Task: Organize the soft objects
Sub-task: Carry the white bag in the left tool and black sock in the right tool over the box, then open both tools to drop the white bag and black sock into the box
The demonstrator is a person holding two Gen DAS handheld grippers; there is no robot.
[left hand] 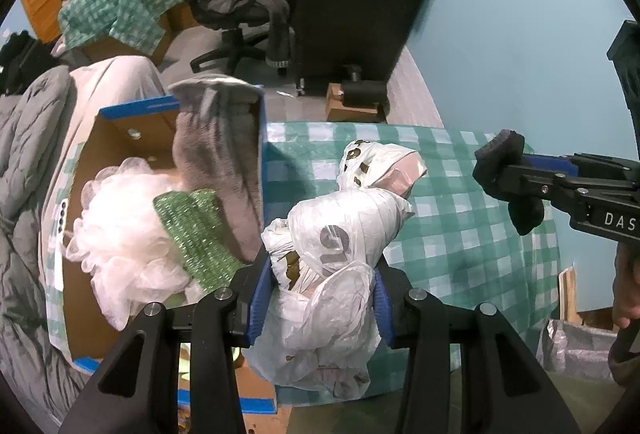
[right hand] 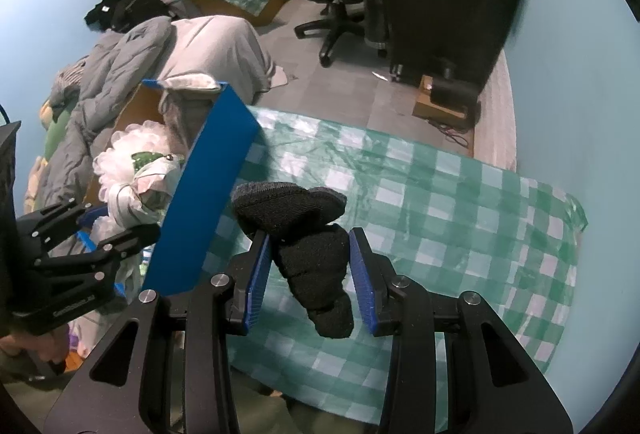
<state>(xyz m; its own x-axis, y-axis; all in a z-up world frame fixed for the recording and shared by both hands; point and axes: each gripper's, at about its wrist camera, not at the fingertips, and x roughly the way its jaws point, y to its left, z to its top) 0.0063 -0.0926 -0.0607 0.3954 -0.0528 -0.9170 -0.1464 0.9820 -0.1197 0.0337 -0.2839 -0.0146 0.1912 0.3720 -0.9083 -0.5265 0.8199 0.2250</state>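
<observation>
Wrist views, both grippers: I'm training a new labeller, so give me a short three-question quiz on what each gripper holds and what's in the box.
1. True or false: the left gripper is closed on a black sock.
2. Multiple choice: what does the right gripper hold? A) white plastic bag B) black sock C) green scrubber
3. Name two things already lying in the cardboard box.

Key
1. False. It grips a bundled white plastic bag.
2. B, the black sock, held above the green checked cloth.
3. Any two of: white mesh pouf, green scrubber, grey towel.
</observation>
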